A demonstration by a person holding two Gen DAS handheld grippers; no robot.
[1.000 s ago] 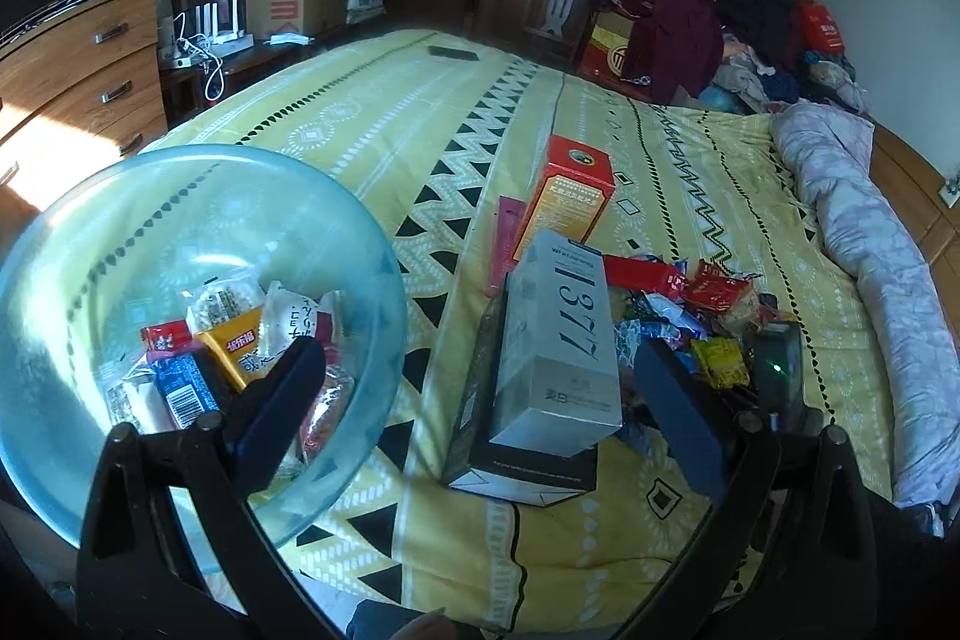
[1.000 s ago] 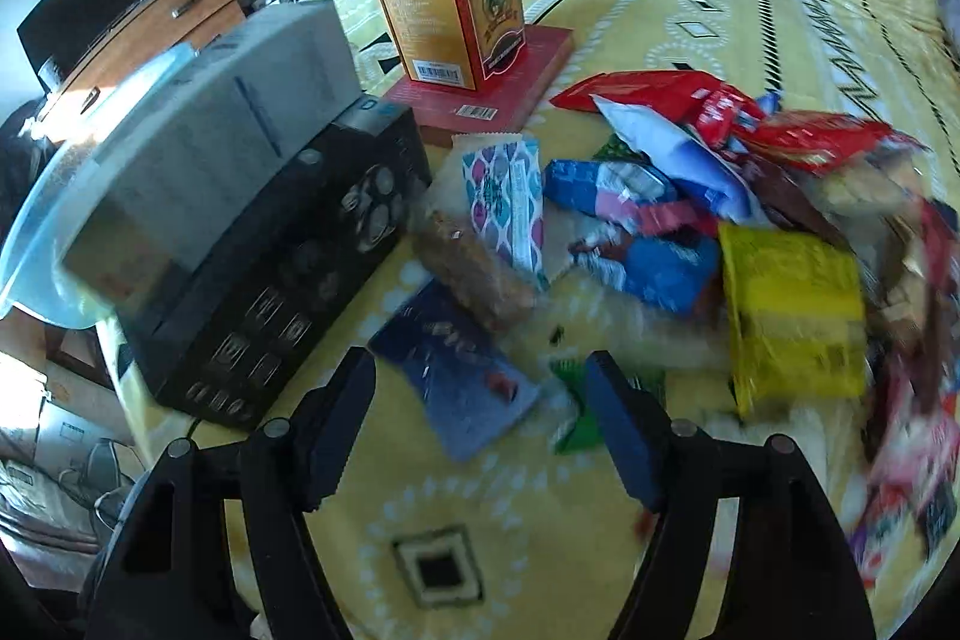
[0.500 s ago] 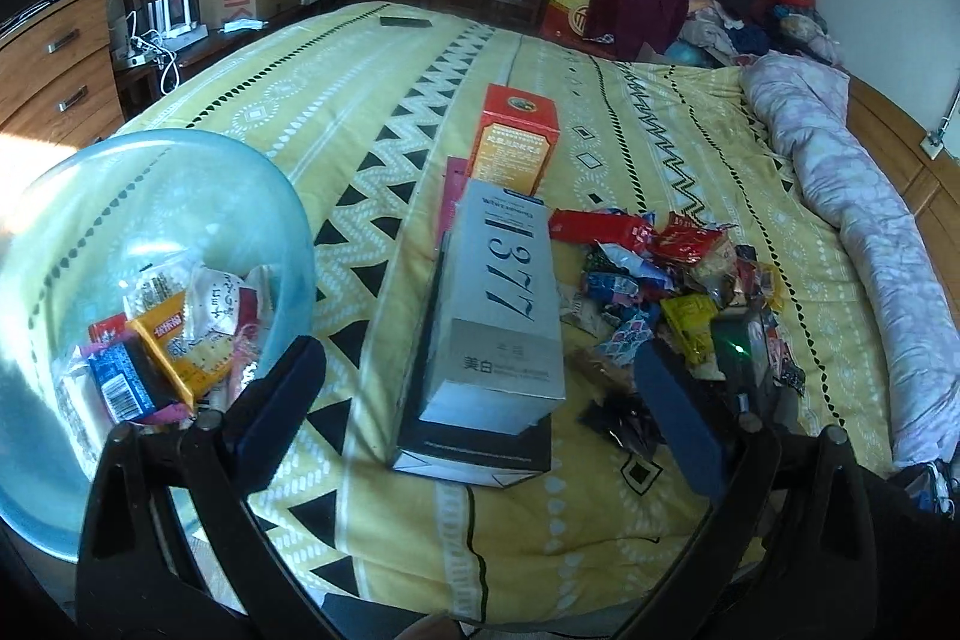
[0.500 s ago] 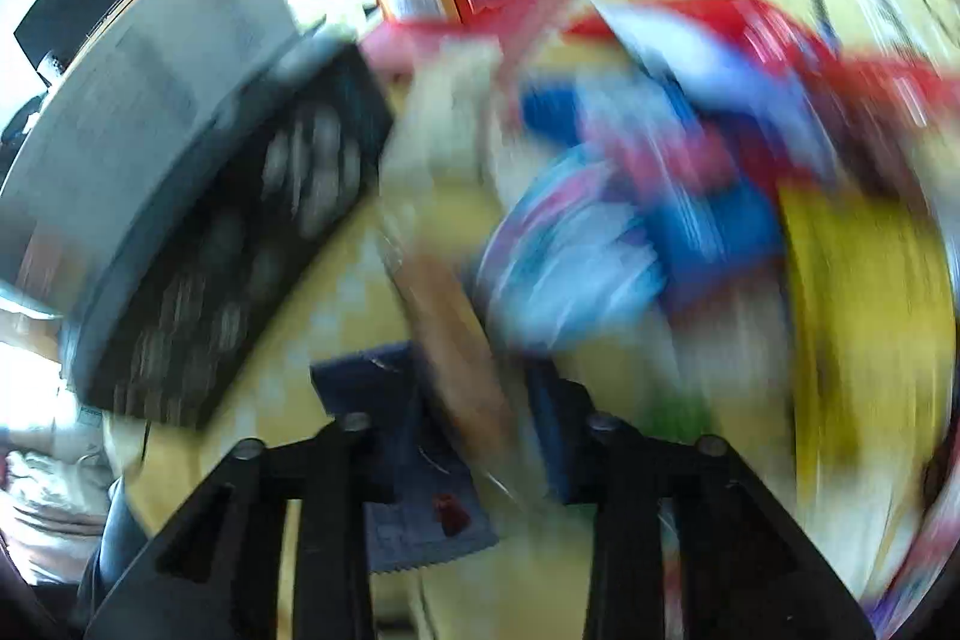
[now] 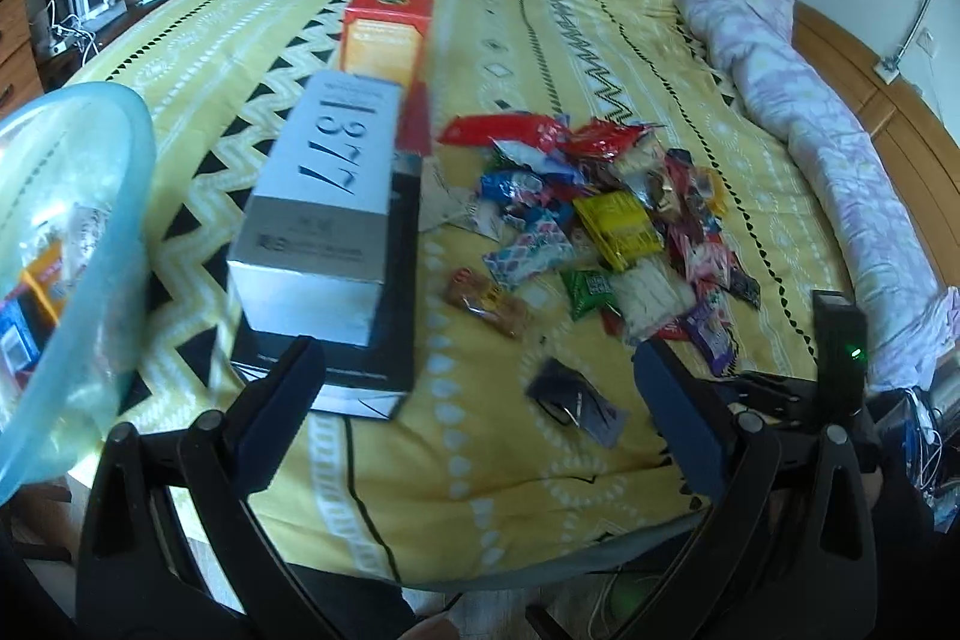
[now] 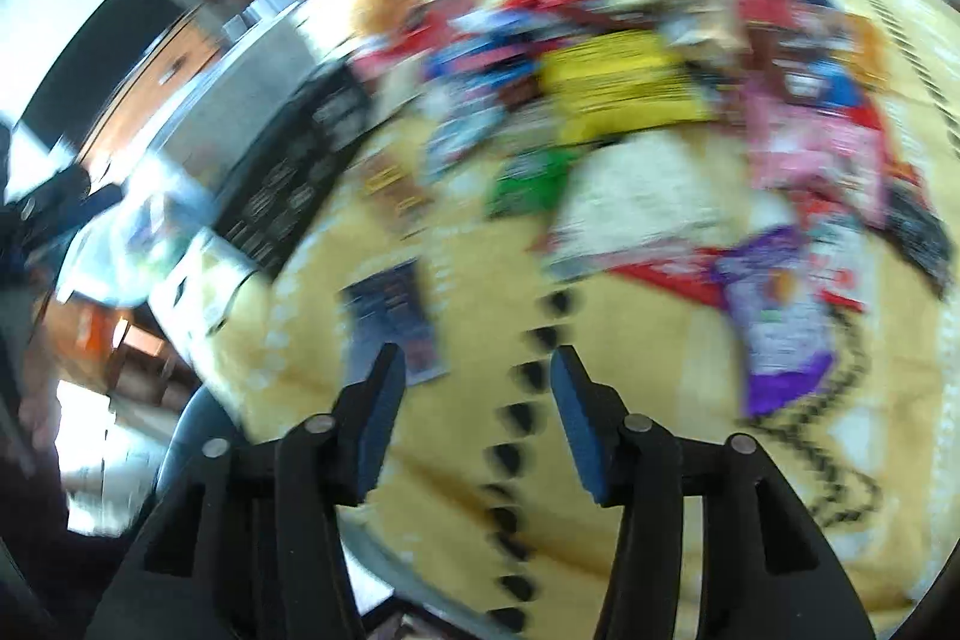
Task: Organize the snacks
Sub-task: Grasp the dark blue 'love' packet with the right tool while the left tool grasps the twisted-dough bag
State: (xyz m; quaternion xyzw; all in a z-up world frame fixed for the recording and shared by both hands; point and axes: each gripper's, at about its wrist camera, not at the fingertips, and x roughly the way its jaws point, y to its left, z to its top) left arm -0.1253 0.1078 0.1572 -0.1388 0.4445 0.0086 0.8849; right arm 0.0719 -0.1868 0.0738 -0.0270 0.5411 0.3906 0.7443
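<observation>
We are tidying snacks off the bed [image 5: 540,490] and into the blue bowl [image 5: 114,196]. Our left gripper [image 5: 480,400] has its jaws wide apart with nothing in them. The bowl sits far to its left, with a few snacks already inside. The snack pile [image 5: 606,226] lies ahead and a bit to the right. A dark wrapper [image 5: 573,400] rests just in front, between the fingers, and a brown bar [image 5: 486,301] sits a little past it.

Our right gripper [image 6: 471,400] is empty too, and its jaws are opening. The picture from it is very blurry. A dark blue wrapper [image 6: 396,310] lies just ahead of its left finger, and the pile [image 6: 630,88] is farther ahead.

To do this step well, we think we should slow down and pick one loose snack at the edge. We put one finger on each side and squeeze softly, so we do not pinch the blanket. Then we carry it over the boxes [image 5: 336,196] to the bowl.
</observation>
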